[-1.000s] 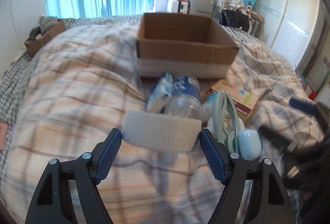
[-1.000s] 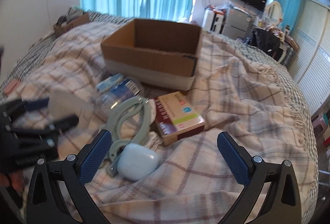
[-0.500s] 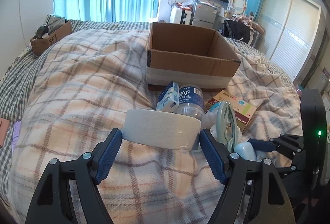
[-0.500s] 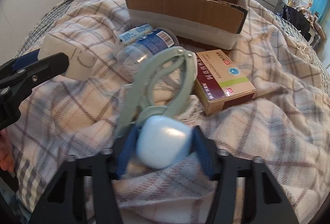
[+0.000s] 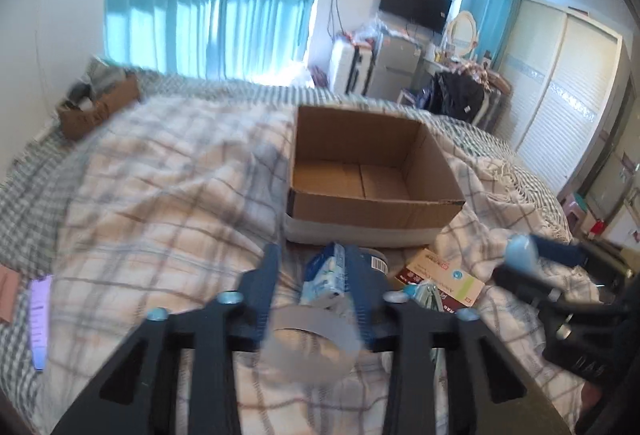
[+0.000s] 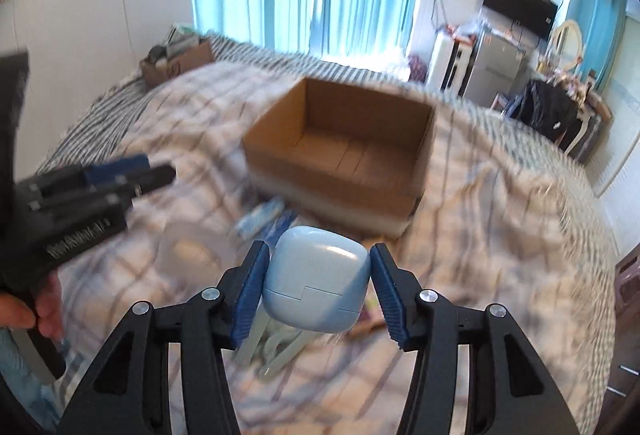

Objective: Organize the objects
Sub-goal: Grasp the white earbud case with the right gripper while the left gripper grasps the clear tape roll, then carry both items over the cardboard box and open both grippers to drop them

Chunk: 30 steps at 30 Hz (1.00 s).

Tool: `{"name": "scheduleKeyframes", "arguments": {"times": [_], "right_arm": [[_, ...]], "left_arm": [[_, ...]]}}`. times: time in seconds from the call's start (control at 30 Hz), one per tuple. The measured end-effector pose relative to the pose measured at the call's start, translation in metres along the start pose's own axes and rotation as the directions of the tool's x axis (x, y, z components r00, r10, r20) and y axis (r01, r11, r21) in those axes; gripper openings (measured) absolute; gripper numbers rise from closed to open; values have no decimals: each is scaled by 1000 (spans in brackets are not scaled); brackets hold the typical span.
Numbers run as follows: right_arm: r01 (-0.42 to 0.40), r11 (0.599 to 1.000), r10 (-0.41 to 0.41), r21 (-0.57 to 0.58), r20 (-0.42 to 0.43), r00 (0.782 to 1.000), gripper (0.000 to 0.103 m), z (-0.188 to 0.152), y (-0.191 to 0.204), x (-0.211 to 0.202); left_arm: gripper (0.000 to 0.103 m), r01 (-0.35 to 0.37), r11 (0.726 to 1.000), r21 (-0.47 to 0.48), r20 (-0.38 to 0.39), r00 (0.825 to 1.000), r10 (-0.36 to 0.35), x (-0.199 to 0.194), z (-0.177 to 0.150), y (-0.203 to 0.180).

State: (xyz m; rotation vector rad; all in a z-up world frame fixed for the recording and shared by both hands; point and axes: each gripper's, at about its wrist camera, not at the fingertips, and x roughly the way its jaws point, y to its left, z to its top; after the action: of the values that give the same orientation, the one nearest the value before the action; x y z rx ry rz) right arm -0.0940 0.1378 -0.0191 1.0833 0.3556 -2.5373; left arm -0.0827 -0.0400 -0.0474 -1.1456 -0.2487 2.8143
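Gripping a white tape roll (image 5: 310,351) in our left gripper (image 5: 314,299), jaws closed on its sides, we hold it above the plaid blanket (image 5: 160,203). Ahead sits the open cardboard box (image 5: 370,171), mid-bed. Our right gripper (image 6: 318,287) clamps a pale blue case (image 6: 316,281), raised before the box.

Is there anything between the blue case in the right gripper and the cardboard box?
Nothing visible blocks it. The rounded pale blue plastic case, held in the right gripper, is lifted above the bed clutter, and the open brown cardboard box ahead looks empty.
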Motion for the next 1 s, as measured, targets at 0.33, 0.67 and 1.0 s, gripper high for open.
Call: {"name": "scheduleKeyframes", "arguments": {"times": [0.33,0.67,1.0], "right_arm": [[1,1000,0,15,-37,999,52,11,-19,41],[-50,998,52,32,-57,997,52,-11,-33,59],[-106,993,107,49,-22,994,52,-22,-32,43]], "left_arm": [[37,2,1000,29,-141,990,2,49,-30,6],[68,-119,991,63,-286,949,132,89,-57,3],[6,-116,991,63,-235,964,128,72,-59,3]]}}
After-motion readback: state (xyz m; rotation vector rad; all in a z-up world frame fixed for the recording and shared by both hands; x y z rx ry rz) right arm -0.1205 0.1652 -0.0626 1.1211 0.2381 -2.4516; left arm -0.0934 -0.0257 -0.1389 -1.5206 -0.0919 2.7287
